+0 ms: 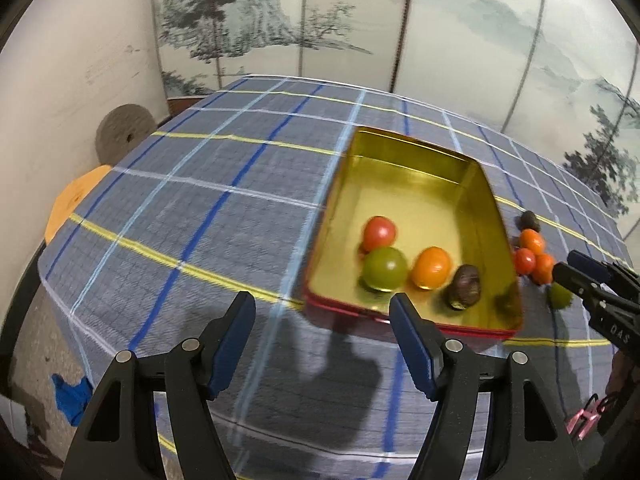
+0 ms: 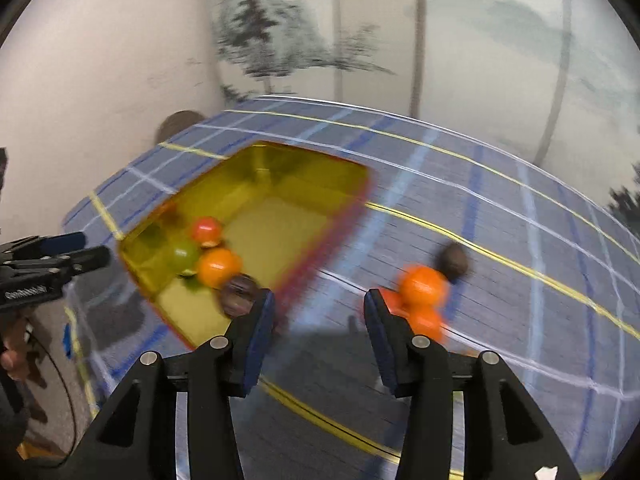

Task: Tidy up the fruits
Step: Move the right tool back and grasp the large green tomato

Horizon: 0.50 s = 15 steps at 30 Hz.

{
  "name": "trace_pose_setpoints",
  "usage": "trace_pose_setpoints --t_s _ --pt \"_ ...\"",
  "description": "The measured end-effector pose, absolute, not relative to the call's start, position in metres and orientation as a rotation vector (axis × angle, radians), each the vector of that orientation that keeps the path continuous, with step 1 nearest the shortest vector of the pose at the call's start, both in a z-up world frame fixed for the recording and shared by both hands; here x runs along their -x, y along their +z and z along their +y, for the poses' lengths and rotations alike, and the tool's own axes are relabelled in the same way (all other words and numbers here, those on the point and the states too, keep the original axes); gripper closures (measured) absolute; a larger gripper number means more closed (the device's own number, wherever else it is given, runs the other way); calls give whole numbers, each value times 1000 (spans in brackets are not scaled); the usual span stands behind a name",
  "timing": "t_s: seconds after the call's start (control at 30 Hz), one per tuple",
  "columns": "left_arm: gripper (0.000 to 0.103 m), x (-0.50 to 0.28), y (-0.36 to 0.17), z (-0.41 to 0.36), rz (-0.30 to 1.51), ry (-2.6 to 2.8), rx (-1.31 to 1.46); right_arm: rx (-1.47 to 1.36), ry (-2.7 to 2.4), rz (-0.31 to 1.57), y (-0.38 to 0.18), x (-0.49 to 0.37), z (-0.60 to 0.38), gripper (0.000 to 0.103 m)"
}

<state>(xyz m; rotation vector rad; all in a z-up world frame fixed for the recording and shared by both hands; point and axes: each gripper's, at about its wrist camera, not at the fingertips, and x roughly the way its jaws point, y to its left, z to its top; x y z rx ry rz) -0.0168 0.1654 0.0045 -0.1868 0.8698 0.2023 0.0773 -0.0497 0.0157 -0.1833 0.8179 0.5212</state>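
Both of my grippers are tilted down toward the tabletop [image 1: 240, 200], which has a blue plaid cloth on it. My left gripper [image 1: 322, 344] hangs over the near edge of the tin [image 1: 416, 152], jaws spread apart with nothing between them. My right gripper [image 2: 320, 316] is off to the right of the tin, jaws parted and empty too, hovering over bare cloth between the tin and the loose fruit. That view is pretty motion-blurred, so take the fine details with salt.

The tin is a rectangular one, gold inside with a red outside. In it, bunched at the near end: a red fruit [image 1: 379, 232], a green fruit [image 1: 385, 268], an orange fruit [image 1: 431, 267] and a dark brown fruit [image 1: 464, 286]. The far half of the tin is bare.

Still out on the cloth just right of the tin: a little cluster of orange and red fruits [image 1: 534, 256], another dark one [image 1: 528, 220] behind them, and a green one [image 1: 559, 296] partly hidden by my right gripper.
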Motion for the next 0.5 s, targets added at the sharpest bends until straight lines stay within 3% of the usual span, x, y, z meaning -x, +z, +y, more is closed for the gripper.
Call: trace_pose_setpoints --t_s 0.27,0.5 --pt "33 0 6 123 881 110 147 134 347 888 -7 -81 -134 59" --pt "33 -13 5 93 902 55 116 84 377 932 -27 -72 -145 59"
